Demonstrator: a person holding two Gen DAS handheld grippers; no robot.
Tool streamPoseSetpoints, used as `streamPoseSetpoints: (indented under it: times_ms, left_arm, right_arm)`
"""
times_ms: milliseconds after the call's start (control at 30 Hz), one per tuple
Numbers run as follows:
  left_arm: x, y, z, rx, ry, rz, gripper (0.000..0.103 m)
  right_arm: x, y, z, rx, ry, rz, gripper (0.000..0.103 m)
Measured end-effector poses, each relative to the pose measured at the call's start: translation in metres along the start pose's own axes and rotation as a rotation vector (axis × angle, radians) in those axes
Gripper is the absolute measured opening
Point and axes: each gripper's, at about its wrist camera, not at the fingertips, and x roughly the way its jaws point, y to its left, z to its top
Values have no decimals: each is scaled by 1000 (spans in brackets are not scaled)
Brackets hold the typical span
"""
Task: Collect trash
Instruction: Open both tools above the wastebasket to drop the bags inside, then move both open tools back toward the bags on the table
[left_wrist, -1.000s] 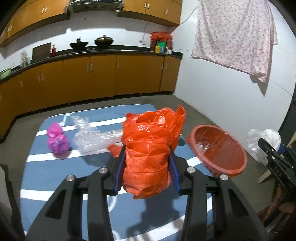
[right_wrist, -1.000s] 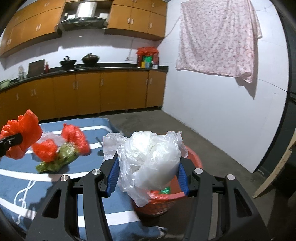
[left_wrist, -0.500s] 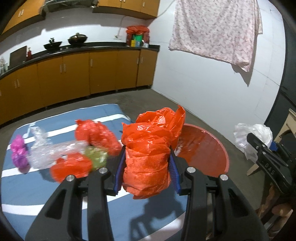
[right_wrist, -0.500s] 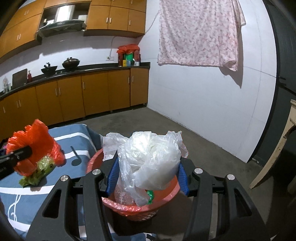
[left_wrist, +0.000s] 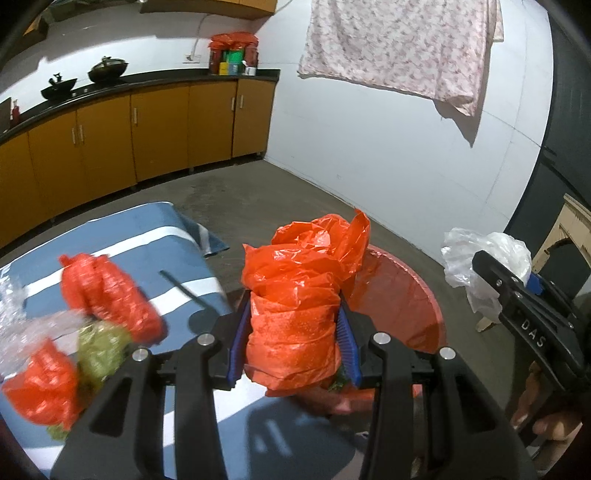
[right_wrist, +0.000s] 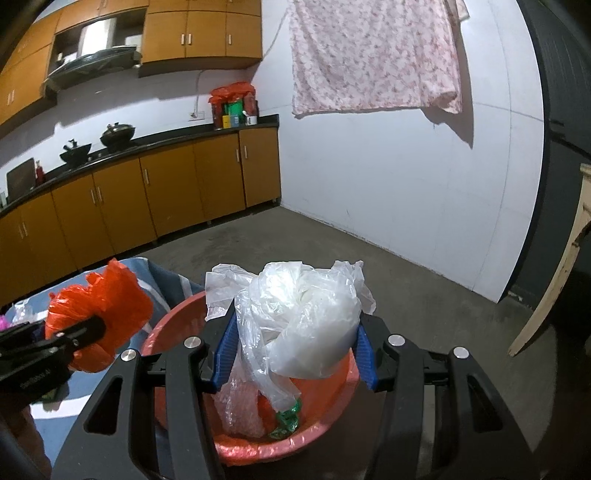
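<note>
Lettering "DAS" marks right gripper (left_wrist: 517, 280) — clamping white bag (right_wrist: 306, 325); left gripper (left_wrist: 291, 339) clamps orange bag (left_wrist: 295, 314).

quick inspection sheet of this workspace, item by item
surface: blue mat with white stripes on the grey concrete floor
job's things: red basin beside the mat, already holding bubble wrap and a green scrap; orange bag and white plastic bag, each in a gripper
clutter: two red bundles, a green wad and clear plastic on the mat, blurred
grippers: left gripper shut on the orange bag near the basin; right gripper shut on the white plastic bag above the basin
cables: nothing seen by the work area
surroundings: orange kitchen cabinets, woks on the counter, floral cloth hanging on the white wall
</note>
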Motion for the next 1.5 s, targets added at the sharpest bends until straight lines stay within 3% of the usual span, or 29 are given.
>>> streamPoseSetpoints:
  times_ms: [433, 600, 800, 900, 1100, 1300, 1500]
  left_arm:
    - [55, -12, 9, 17, 57, -33, 45]
    - [65, -7, 7, 0, 74, -22, 58]
    - [60, 3, 2, -10, 72, 10, 69]
    - [48, 11, -1, -23, 54, 49, 76]
    - [7, 23, -5, -47, -7, 107, 81]
    - [-43, 40, -11, -94, -73, 165, 84]
    - [-95, 64, -23, -122, -145, 269, 84]
  right_arm:
    - [26, -8, 10, 111, 1, 50, 55]
    - [29, -8, 12, 112, -5, 72, 71]
    - [25, -16, 6, 125, -8, 39, 81]
    - [19, -17, 3, 104, -15, 3, 87]
    - [8, -7, 1, 44, -14, -13, 88]
    - [-7, 18, -1, -18, -14, 37, 88]
    - [-25, 52, -4, -66, -12, 110, 88]
